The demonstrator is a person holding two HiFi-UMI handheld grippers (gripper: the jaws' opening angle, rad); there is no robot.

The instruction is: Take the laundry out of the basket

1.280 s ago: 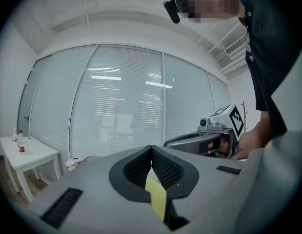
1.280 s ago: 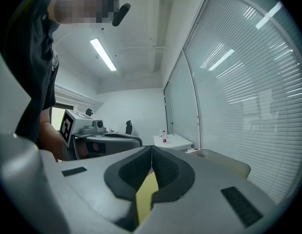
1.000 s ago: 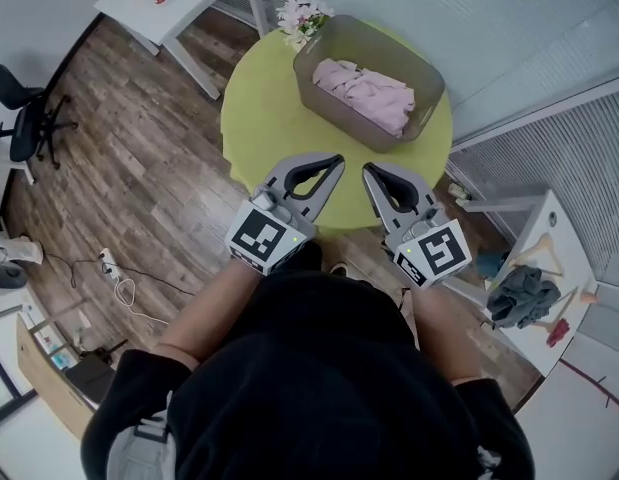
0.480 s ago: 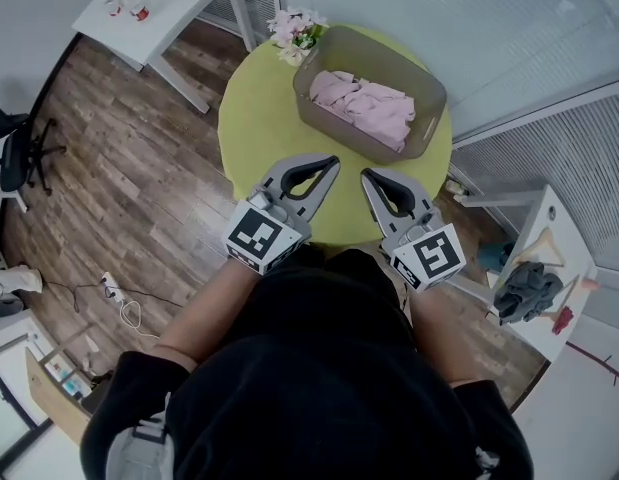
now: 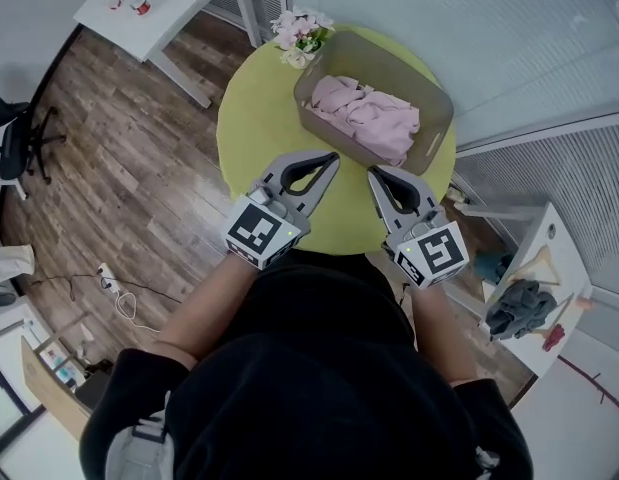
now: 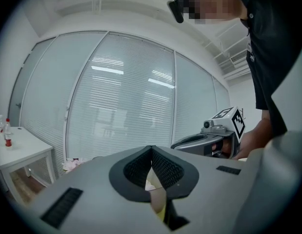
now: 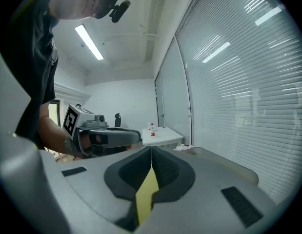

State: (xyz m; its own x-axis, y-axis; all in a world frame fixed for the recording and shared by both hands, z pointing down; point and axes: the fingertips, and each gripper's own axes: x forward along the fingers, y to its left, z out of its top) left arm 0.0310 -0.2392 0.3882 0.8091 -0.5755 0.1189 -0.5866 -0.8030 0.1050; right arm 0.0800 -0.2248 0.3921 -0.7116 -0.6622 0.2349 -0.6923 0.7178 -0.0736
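A grey-brown basket (image 5: 430,96) stands on the far right part of a round yellow-green table (image 5: 259,128), with pink laundry (image 5: 367,116) heaped inside. My left gripper (image 5: 334,158) hovers over the table's near edge, jaws shut and empty, tips pointing at the basket's near left corner. My right gripper (image 5: 372,174) is beside it, also shut with nothing between its jaws, a short way from the basket's near wall. In the left gripper view the jaws (image 6: 151,148) meet at the tip; the right gripper (image 6: 209,141) shows to the right. The right gripper view shows its tips (image 7: 151,147) closed.
A bunch of pale pink flowers (image 5: 299,32) lies on the table by the basket's far left corner. A white desk (image 5: 164,8) with small bottles stands at the far left. Glass walls with blinds run behind the table. A low white shelf (image 5: 534,298) with clothes is at the right.
The view has shifted slightly; both grippers stay shut over the table's near edge, the right one a little nearer the basket.
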